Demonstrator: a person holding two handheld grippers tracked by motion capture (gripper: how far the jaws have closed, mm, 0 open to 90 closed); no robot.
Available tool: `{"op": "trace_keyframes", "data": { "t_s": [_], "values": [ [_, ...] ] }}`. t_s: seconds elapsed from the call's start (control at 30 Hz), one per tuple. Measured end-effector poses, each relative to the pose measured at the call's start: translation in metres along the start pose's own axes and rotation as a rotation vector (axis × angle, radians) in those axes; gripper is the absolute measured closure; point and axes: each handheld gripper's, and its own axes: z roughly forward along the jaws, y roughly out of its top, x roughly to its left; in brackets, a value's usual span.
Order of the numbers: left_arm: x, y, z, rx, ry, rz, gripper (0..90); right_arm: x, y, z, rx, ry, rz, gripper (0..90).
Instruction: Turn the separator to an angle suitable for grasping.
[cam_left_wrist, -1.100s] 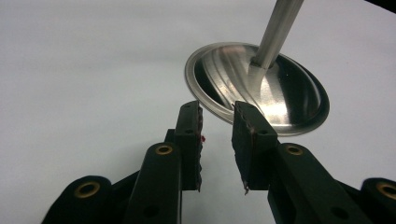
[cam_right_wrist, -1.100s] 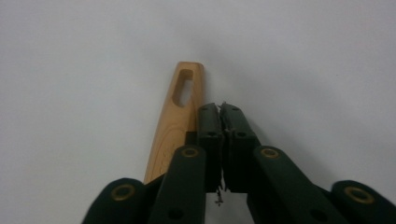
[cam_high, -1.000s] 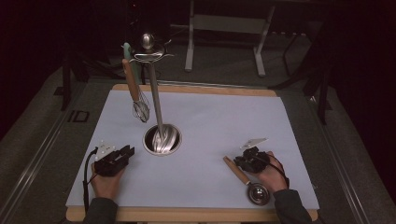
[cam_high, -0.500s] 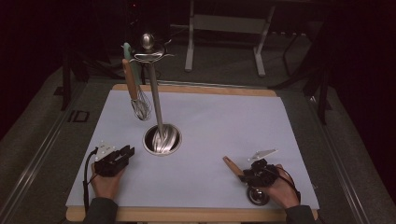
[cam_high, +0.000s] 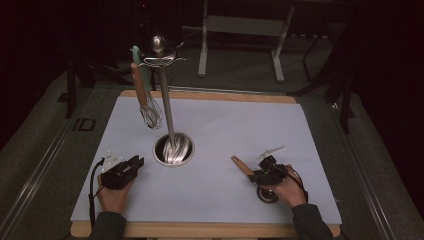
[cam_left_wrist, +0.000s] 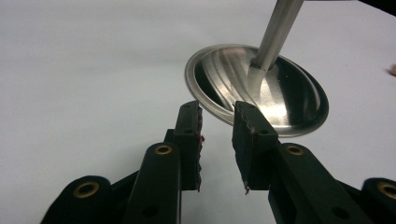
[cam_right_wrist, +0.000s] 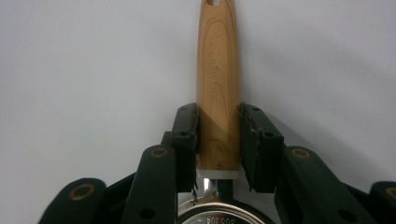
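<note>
**Grip sits low on the handle, so the steel head could swing**

The right hand-held gripper (cam_right_wrist: 218, 140) has just been closing its jaws, and the wooden handle (cam_right_wrist: 218, 70) of a steel-headed utensil lies between them. Both pads look pressed against the handle's sides, so I read it as clenched on the handle. The utensil lies flat on the white surface (cam_high: 240, 125). Its handle runs straight ahead of the jaws and its round steel head (cam_high: 267, 194) is tucked back under the hand-held gripper, by the palm.

The main risk is the hold point. The pads sit at the handle's lower end, just ahead of the steel neck, with most of the wood beyond them. The polished handle tapers, so on a lift it could pivot or slide between the pads. If the pads are only resting on the wood, the utensil could drop back. The head so close under the hand may also catch on the surface.

The right hand lies low and nearly level, knuckles up, with the jaws pointing up and left in the high view. The left hand-held gripper (cam_left_wrist: 217, 121) rests on the surface, released, nothing between its jaws. The utensil stand's steel base (cam_left_wrist: 280, 93) is just ahead of it, to its right. A whisk (cam_high: 150, 115) hangs from the stand, well beyond it.
</note>
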Motion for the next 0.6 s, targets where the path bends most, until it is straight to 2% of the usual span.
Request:
{"op": "trace_keyframes", "data": {
  "t_s": [0.2, 0.37, 0.6],
  "values": [
    [0.001, 0.0, -0.001, -0.004, -0.003, -0.001, 72.3, -0.01, 0.016, 0.008, 0.002, 0.015, 0.025, 67.7],
    [0.001, 0.0, -0.001, -0.004, -0.002, 0.0, 72.4, -0.014, 0.014, 0.006, 0.006, 0.044, 0.042, 67.1],
    [0.0, 0.0, 0.0, -0.002, 0.0, -0.001, 72.3, -0.018, 0.009, 0.0, 0.044, 0.089, 0.063, 64.5]
  ]
}}
